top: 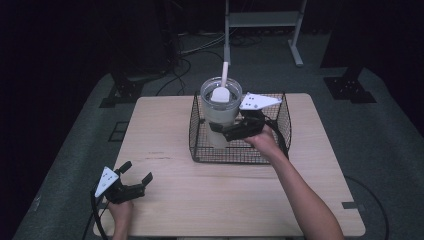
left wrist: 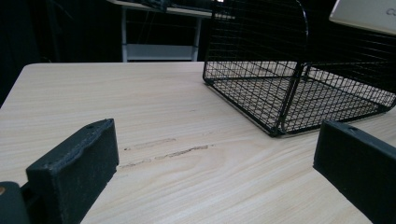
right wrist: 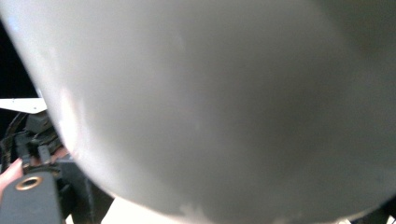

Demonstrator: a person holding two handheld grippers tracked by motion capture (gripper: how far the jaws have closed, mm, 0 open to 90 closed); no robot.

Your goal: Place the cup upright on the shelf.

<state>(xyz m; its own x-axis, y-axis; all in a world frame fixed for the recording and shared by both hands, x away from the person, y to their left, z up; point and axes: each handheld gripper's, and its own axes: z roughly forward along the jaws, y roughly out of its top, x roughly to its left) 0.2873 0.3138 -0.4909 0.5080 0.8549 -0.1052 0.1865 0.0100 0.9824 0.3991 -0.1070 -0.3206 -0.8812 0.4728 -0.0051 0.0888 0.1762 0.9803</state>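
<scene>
The cup (top: 220, 107), a tall pale tumbler with a spatula (top: 222, 87) standing in it, is held upright above the left part of the wire basket (top: 280, 150), its base down among the basket's walls. The right gripper (top: 220, 128) has its jaws pinching the cup's side just below the middle; in the right gripper view the cup's grey wall (right wrist: 224, 102) sits pressed up against the lens. No writing can be read on the cup; a few letters on the pale plate at the top right of the left gripper view are cut off and unreadable. The left gripper (top: 136, 172) rests on the table (top: 200, 200) near its front left corner, jaws spread wide with nothing between them. Bare wood lies between that gripper and the basket's near left corner (left wrist: 275, 130), and the table's left edge is close by.
</scene>
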